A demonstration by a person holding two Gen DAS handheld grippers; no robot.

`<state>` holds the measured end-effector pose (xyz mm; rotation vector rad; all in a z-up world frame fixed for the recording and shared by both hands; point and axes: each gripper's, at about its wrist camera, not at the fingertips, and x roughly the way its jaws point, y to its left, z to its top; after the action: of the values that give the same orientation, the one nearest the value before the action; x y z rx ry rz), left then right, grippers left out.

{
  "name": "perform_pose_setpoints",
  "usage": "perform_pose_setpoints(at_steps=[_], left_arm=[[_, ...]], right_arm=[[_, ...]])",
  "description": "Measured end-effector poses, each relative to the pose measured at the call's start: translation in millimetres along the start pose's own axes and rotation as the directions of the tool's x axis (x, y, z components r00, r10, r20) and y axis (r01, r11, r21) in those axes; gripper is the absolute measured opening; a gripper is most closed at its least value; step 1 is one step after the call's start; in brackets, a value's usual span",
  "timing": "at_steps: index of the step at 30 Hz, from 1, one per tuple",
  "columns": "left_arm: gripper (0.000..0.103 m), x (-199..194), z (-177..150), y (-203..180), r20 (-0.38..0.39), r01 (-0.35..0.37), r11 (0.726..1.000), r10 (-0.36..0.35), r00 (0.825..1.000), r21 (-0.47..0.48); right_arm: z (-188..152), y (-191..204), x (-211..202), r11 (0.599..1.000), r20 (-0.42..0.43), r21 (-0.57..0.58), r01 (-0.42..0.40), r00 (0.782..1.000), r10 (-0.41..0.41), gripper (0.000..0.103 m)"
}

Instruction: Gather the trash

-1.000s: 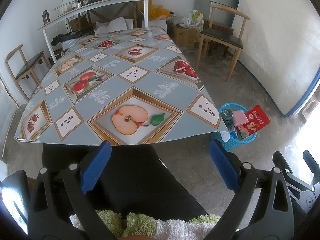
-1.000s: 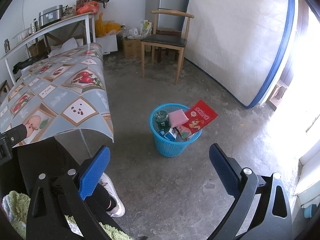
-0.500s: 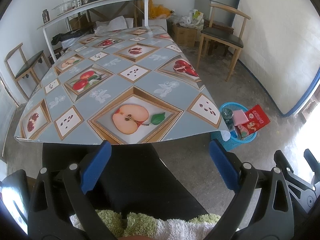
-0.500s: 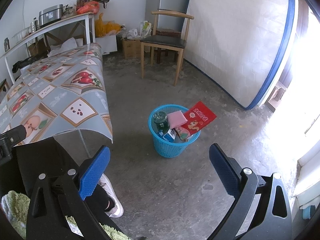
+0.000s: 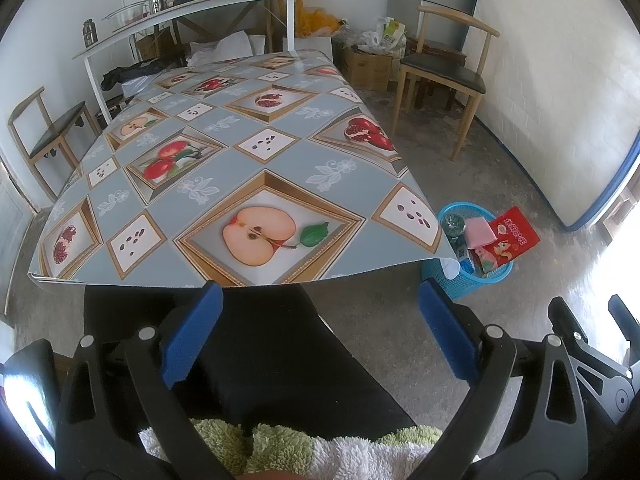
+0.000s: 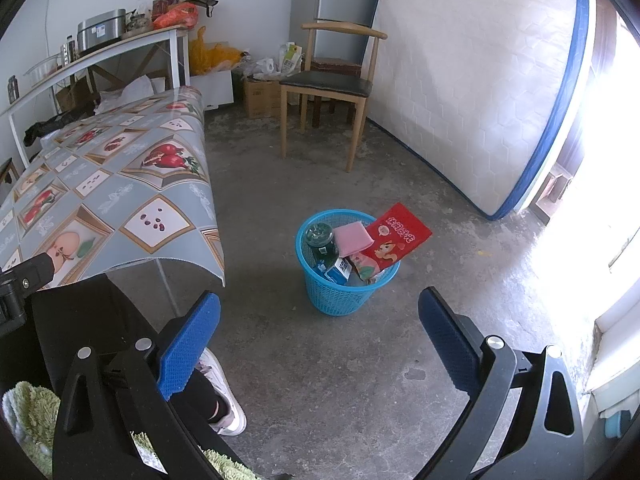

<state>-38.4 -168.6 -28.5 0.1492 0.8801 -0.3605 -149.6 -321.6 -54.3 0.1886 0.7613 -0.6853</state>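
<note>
One blue plastic basket is seen on the floor at the centre of the right wrist frame. Inside it, one red snack packet, one pink pad and one dark green bottle are counted; further small packets lie beneath and cannot be counted. Two wooden chairs are seen in the left wrist frame, one at upper right and one at far left. One tabletop with a fruit-print cloth is shown, and one white shelf behind it. Two blue fingers are seen per gripper.
</note>
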Motion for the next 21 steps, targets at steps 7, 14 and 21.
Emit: perform_pose_setpoints(at_steps=[7, 14, 21], left_arm=[[0.094, -0.1, 0.1, -0.5, 0.000, 0.000, 1.000, 0.000, 1.000, 0.001], [0.094, -0.1, 0.0, -0.7, -0.001, -0.001, 1.000, 0.001, 1.000, 0.000], [0.094, 0.0, -0.2, -1.4, 0.000, -0.001, 1.000, 0.001, 1.000, 0.001]], right_arm=[[-0.3, 0.9, -0.6, 1.000, 0.001, -0.002, 0.000, 1.000, 0.000, 0.096], [-0.2, 0.9, -0.6, 1.000, 0.001, 0.000, 0.000, 1.000, 0.000, 0.097], [0.6, -0.1, -0.7, 1.000, 0.001, 0.001, 0.001, 1.000, -0.001, 0.096]])
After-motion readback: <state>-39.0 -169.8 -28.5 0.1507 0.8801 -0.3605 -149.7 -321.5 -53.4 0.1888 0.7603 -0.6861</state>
